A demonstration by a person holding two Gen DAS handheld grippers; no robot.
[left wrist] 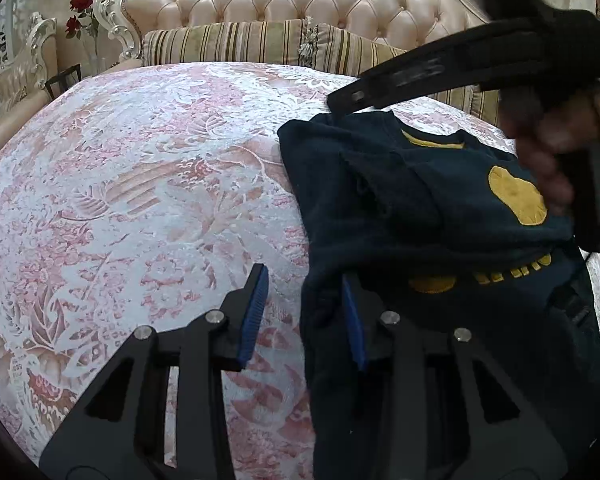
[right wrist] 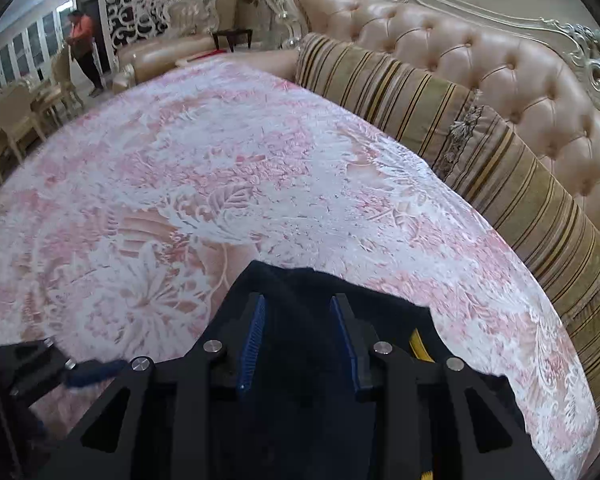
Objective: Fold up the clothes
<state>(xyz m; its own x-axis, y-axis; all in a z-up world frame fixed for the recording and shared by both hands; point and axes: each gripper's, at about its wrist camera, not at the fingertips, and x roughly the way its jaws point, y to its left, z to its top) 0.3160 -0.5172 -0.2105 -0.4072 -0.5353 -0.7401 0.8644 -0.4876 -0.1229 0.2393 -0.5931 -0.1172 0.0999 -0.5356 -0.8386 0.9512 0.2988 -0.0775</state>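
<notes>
Sweater (left wrist: 420, 200) is lying bunched on spread (left wrist: 140, 184); both tongs, left (left wrist: 306, 316) and right (right wrist: 298, 340), are gaping empty, so regrip hem evenly.

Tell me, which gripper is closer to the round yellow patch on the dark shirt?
Right. The right gripper and its hand hang just above the yellow patch. The left gripper sits lower, at the shirt's near edge.

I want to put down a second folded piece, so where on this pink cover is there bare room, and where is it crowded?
Free: the pink cover left of the navy garment, up to the striped cushions. Crowded: the garment's side, where the left gripper, right gripper and the hand work.
</notes>
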